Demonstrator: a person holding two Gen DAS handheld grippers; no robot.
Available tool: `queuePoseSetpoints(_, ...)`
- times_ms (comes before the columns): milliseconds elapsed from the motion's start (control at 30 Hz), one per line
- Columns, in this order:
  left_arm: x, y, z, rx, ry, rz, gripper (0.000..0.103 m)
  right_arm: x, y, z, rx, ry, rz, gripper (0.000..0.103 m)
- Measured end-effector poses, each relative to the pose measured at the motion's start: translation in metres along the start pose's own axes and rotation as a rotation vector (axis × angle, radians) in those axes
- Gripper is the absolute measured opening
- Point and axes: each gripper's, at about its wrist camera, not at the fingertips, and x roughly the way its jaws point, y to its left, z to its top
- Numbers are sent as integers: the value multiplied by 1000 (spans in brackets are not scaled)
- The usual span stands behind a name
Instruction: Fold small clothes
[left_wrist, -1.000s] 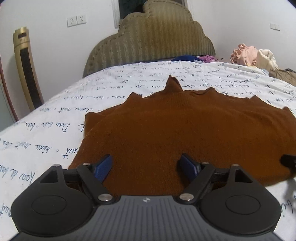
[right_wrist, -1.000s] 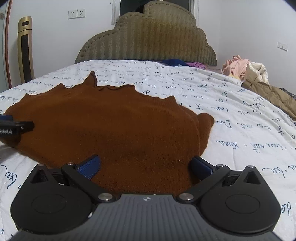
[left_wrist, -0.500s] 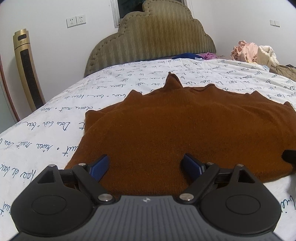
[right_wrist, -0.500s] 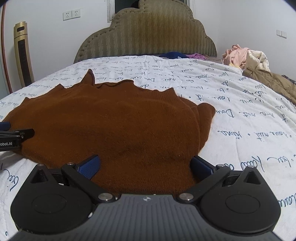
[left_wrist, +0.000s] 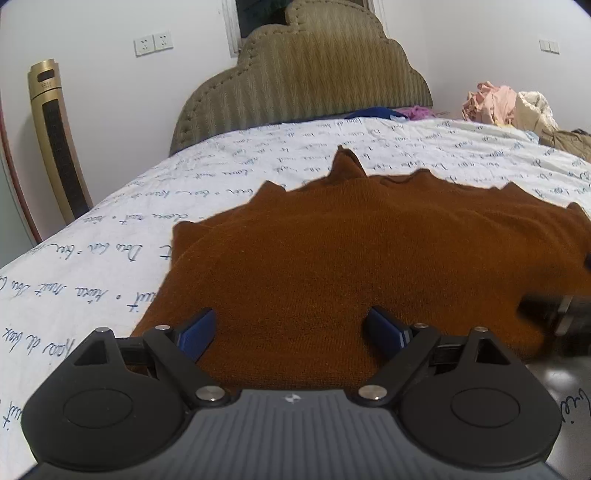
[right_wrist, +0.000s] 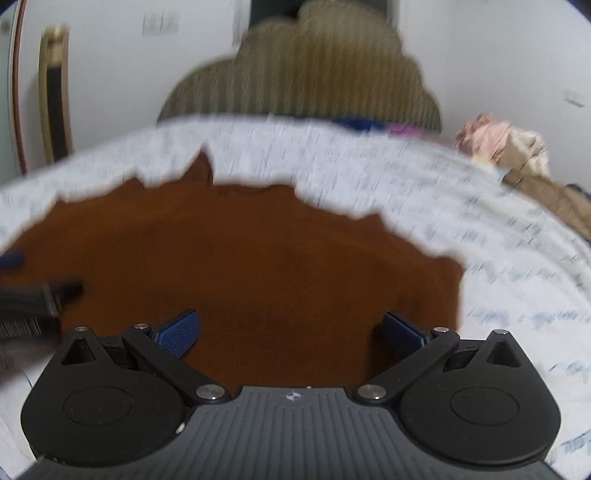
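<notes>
A brown knitted garment (left_wrist: 351, 258) lies spread flat on the white, script-printed bedsheet (left_wrist: 110, 266). My left gripper (left_wrist: 291, 326) stands open over the garment's near hem, with its blue pads (left_wrist: 195, 332) wide apart and only flat cloth between them. The right wrist view is blurred by motion. There the same garment (right_wrist: 240, 266) fills the middle, and my right gripper (right_wrist: 291, 330) is open over its near edge, holding nothing. Each gripper shows at the edge of the other's view: the right gripper (left_wrist: 554, 314) and the left gripper (right_wrist: 37, 299).
A padded olive headboard (left_wrist: 314, 85) closes off the far end of the bed. A gold tower fan (left_wrist: 59, 147) stands by the left wall. A heap of pink and cream clothes (left_wrist: 506, 103) sits at the far right, with blue and pink garments (left_wrist: 384, 112) by the headboard.
My right gripper has slid left over the garment toward the left gripper, blurring its view. The left gripper has stayed in place, its jaws a little wider.
</notes>
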Motion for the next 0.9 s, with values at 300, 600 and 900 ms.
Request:
queuePoseSetpoints(300, -12, 61, 38, -56, -55, 42, 90, -40, 53, 16, -217, -161, -6, 103)
queuePoseSetpoints(600, 65, 146, 72, -238, 220, -90, 90, -57, 153, -4, -733, -283, 36, 101)
queuePoseSetpoints(900, 123, 160, 68, -523, 394, -395, 90, -36, 230, -16, -935, -306, 26, 86)
